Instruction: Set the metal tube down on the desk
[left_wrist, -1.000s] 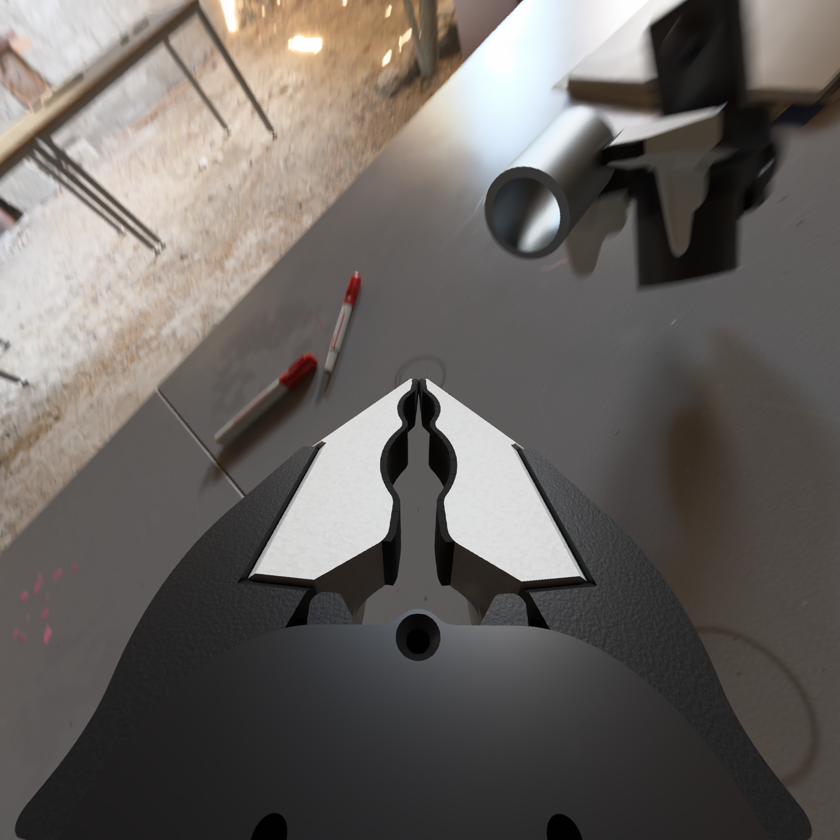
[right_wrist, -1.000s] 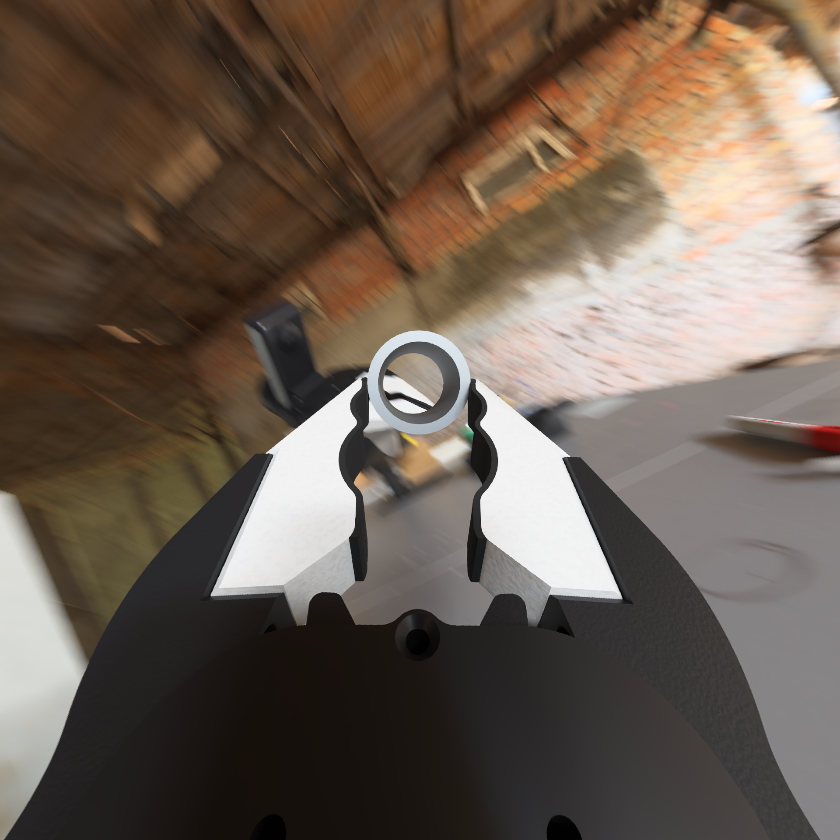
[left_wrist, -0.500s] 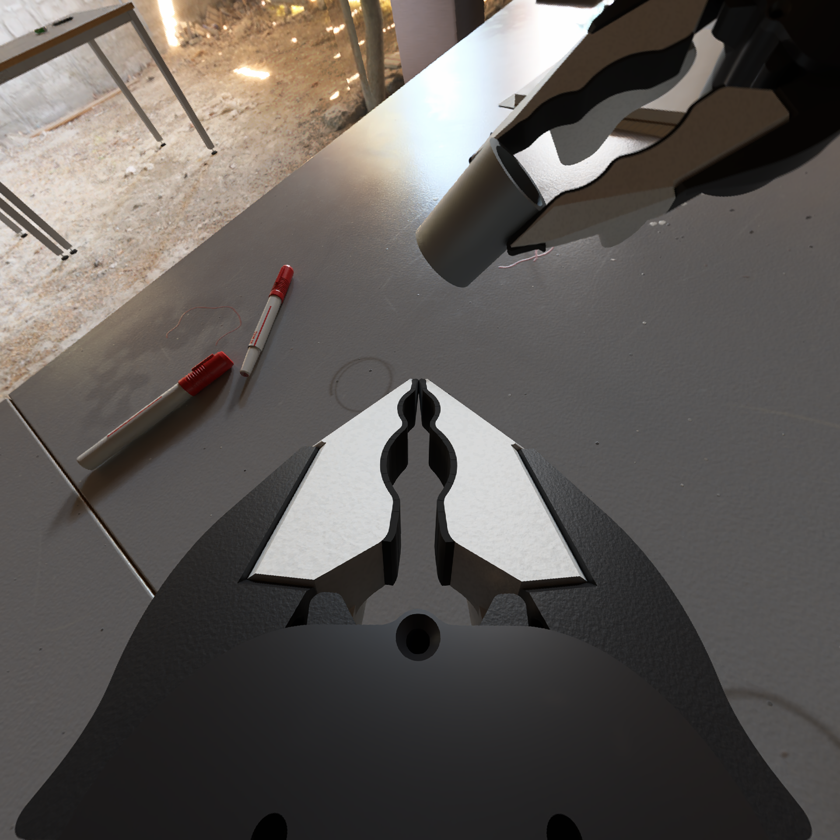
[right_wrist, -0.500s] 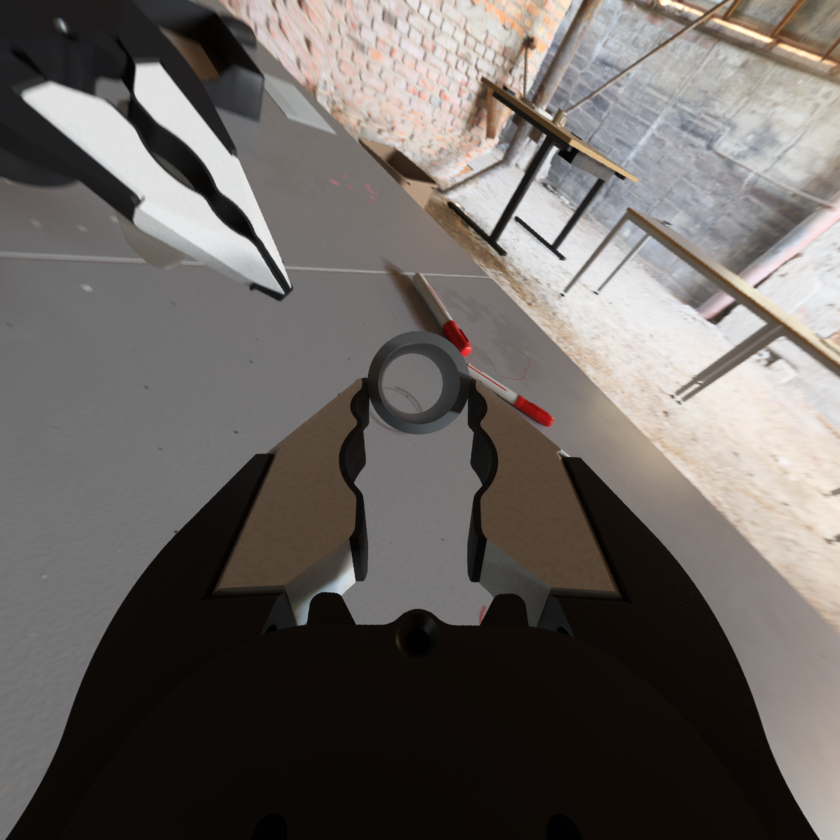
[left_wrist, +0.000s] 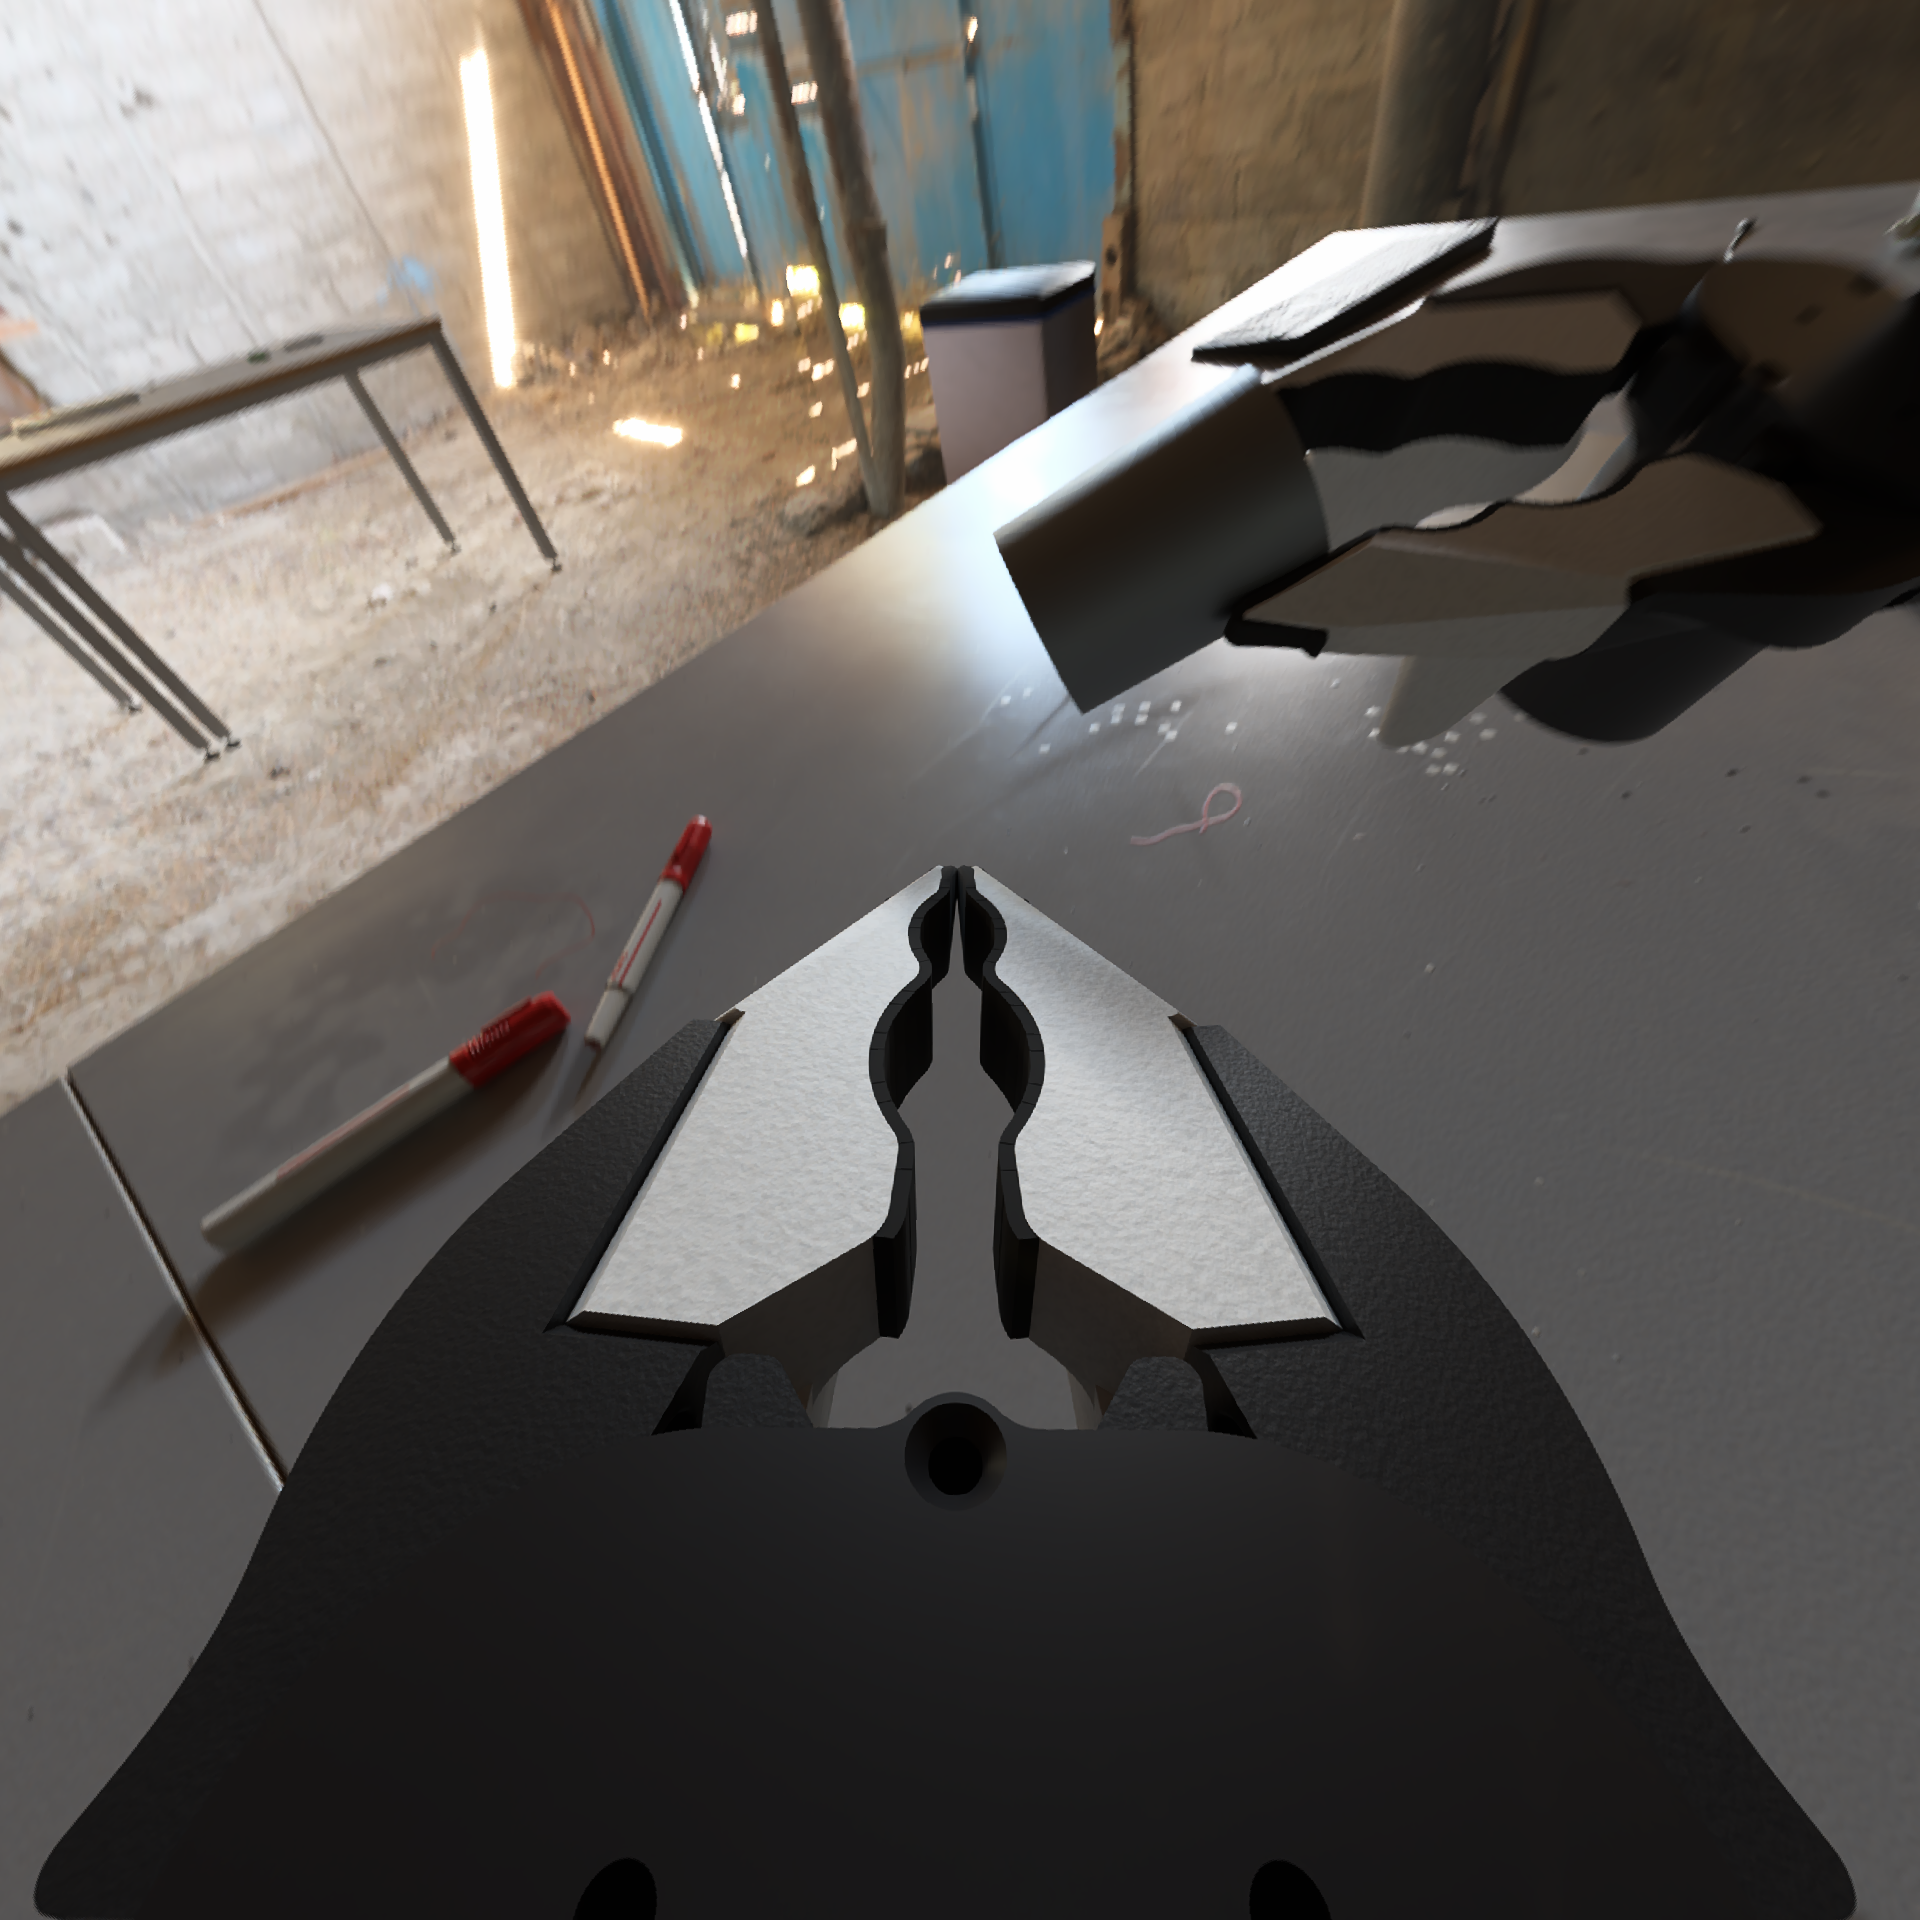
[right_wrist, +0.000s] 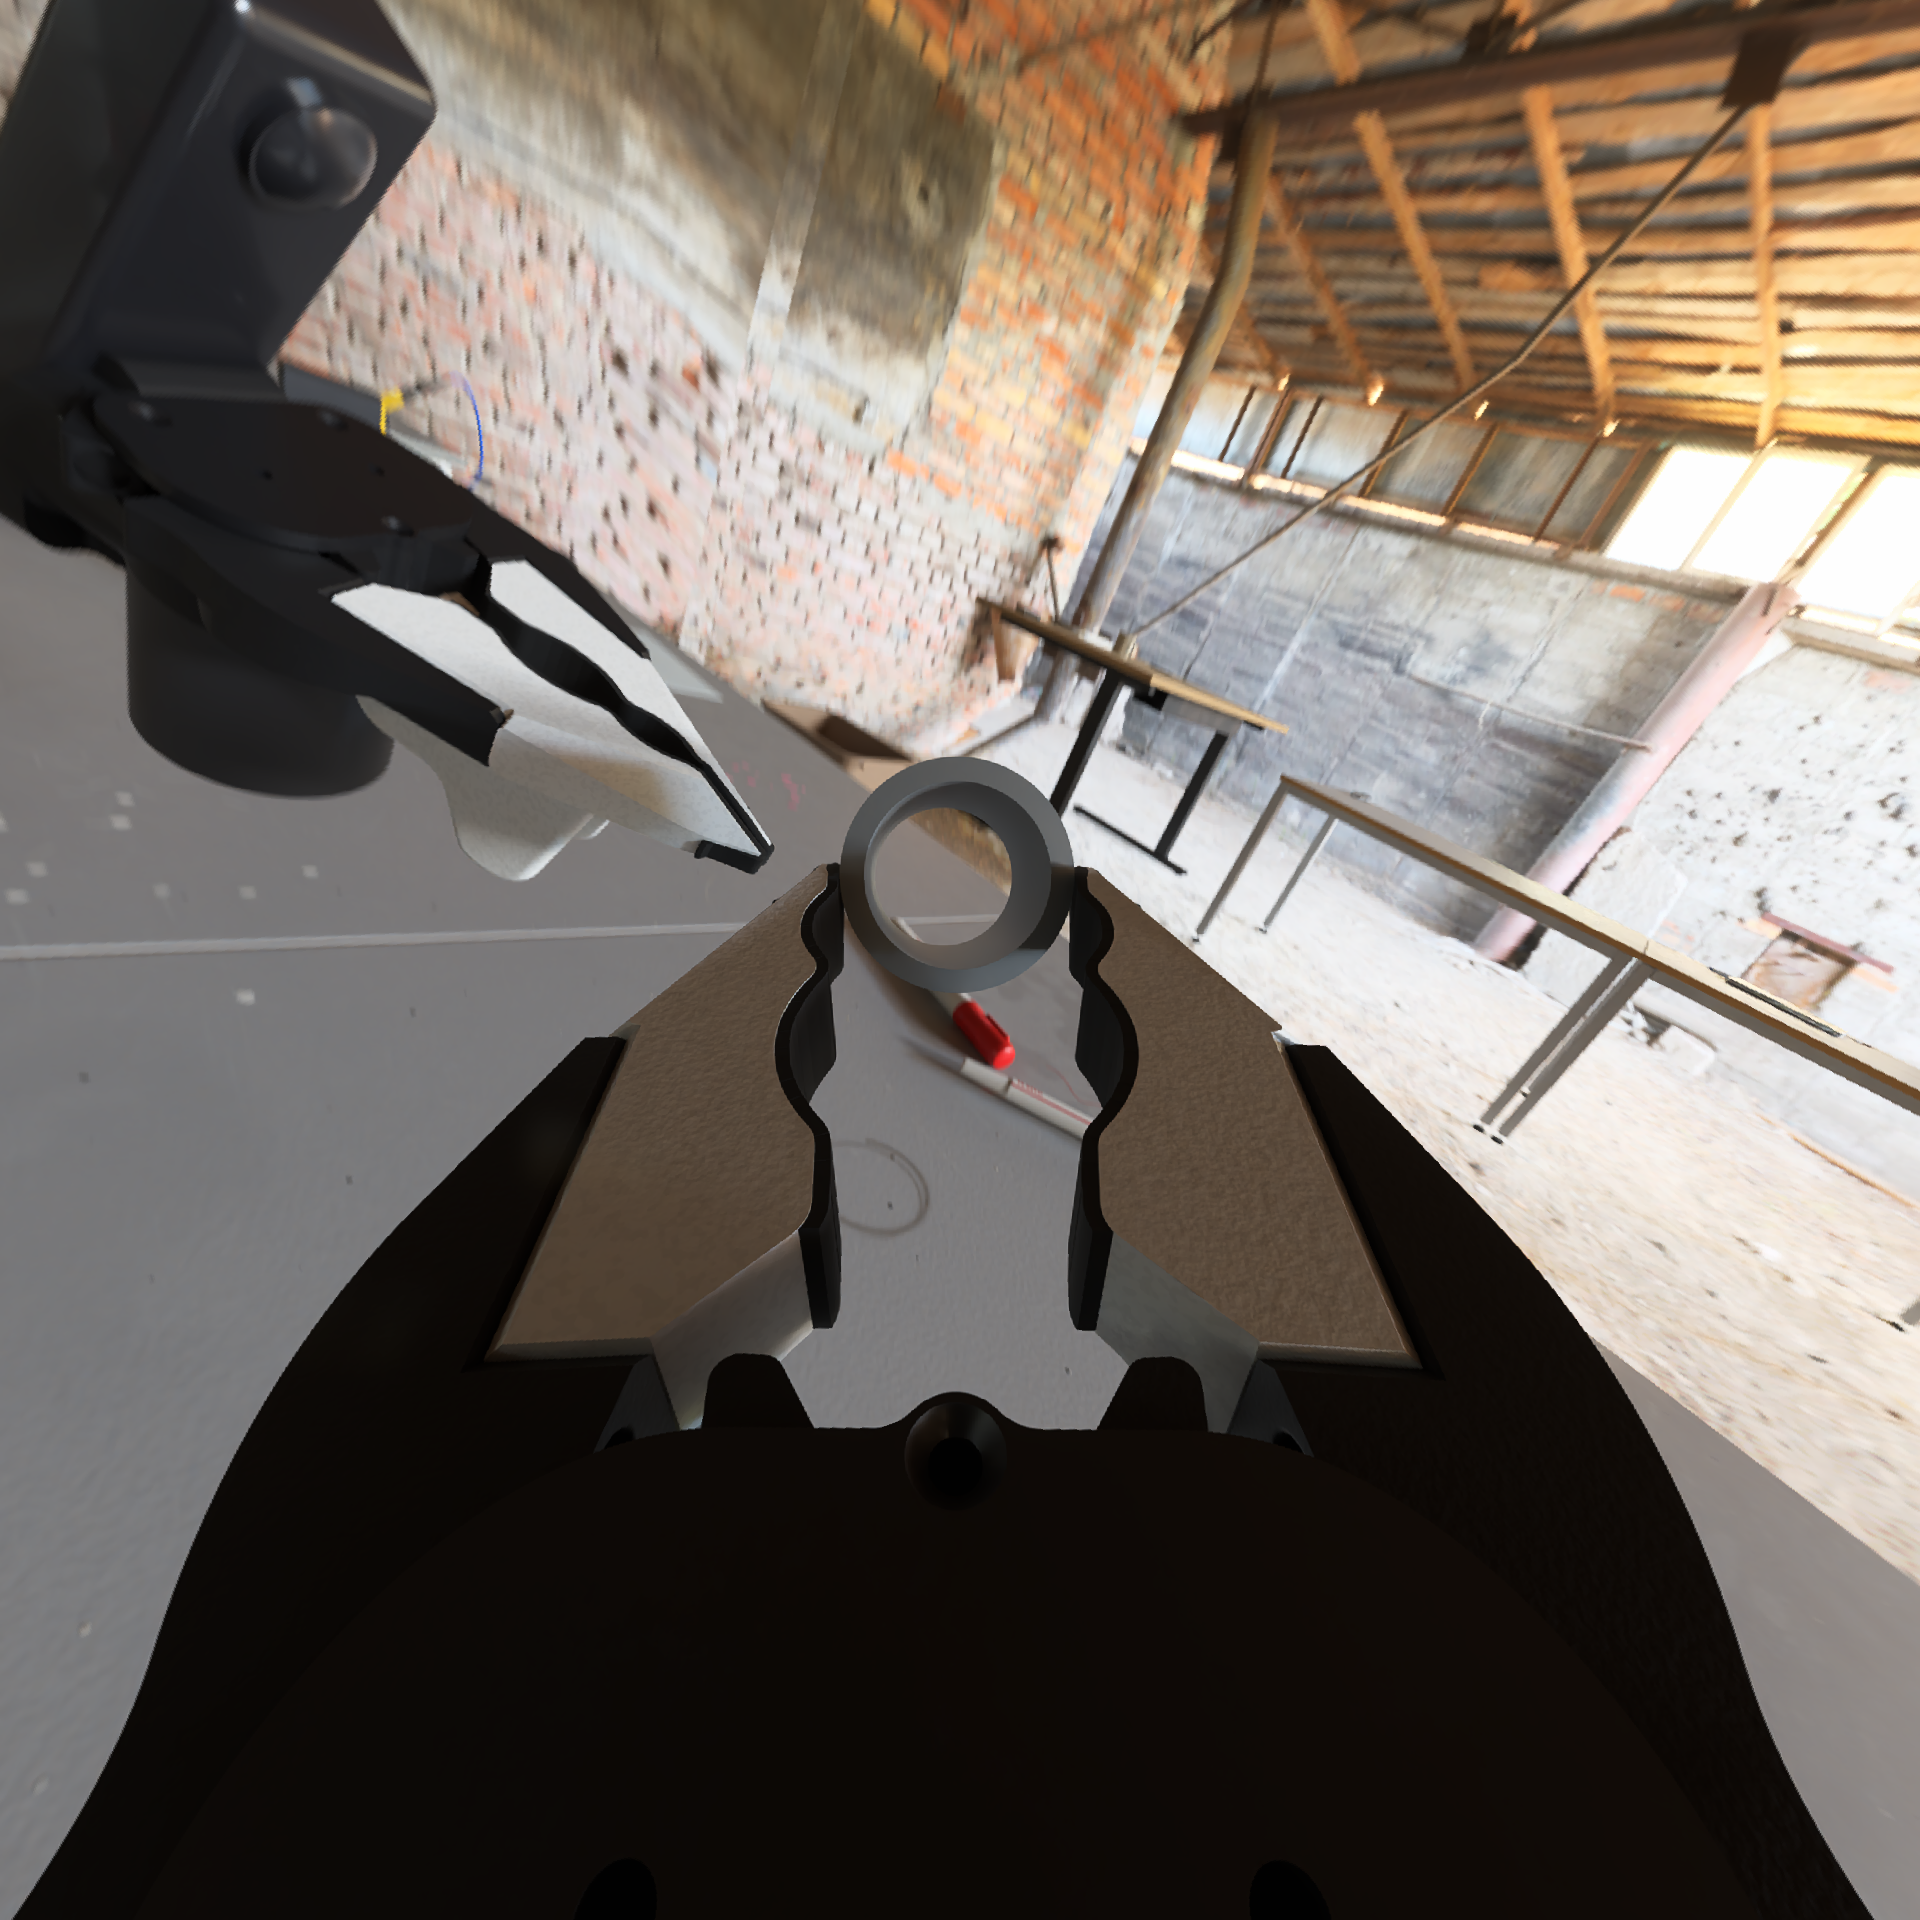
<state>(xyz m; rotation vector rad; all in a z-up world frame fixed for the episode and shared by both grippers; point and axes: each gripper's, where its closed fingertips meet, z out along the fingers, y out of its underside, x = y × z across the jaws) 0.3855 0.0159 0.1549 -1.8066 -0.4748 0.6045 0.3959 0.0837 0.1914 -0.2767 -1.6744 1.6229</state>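
Tube held above the desk, not yet set down

Right gripper (right_wrist: 956, 883) is clamped on the tube (right_wrist: 956, 873), clear above the desk (right_wrist: 260, 1143); left gripper (left_wrist: 954, 873) is closed and empty. Released from here, the round tube might roll toward the markers (left_wrist: 644, 935) beyond.

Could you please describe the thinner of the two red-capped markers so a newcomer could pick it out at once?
On the grey desk, near its edge, two red-capped markers lie left of the shut left tool. The thinner marker lies farther along the desk; unlike the thick marker, it has a slim white barrel and small cap.
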